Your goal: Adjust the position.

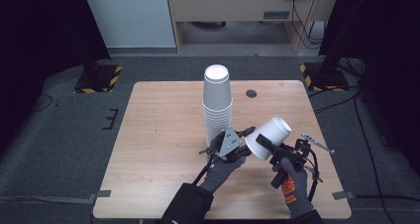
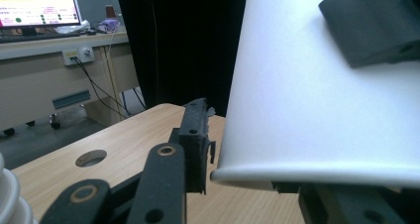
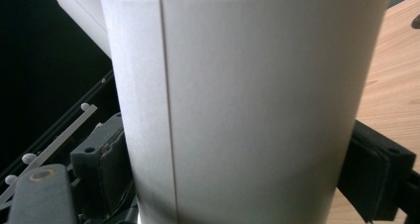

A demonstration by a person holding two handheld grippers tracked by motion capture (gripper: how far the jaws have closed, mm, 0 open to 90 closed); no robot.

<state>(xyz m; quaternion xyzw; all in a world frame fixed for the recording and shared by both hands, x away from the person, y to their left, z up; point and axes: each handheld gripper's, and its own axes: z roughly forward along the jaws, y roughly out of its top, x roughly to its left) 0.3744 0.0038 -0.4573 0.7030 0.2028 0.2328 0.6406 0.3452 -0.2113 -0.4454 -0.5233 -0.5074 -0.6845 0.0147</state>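
Paper makes the cup (image 1: 270, 136) light and thin, so a hard squeeze would crush it, and the side wall near the rim is the best place to hold. It hangs tipped above the table (image 1: 163, 149), clamped in the right gripper (image 1: 270, 147). The left gripper (image 1: 246, 143) sits at its rim, jaws partly closed, maybe not pressing yet, and the cup stack (image 1: 217, 102) stands just behind.

White paper cup (image 1: 270, 136), white cup stack (image 1: 217, 101), light wooden table (image 1: 158, 135)
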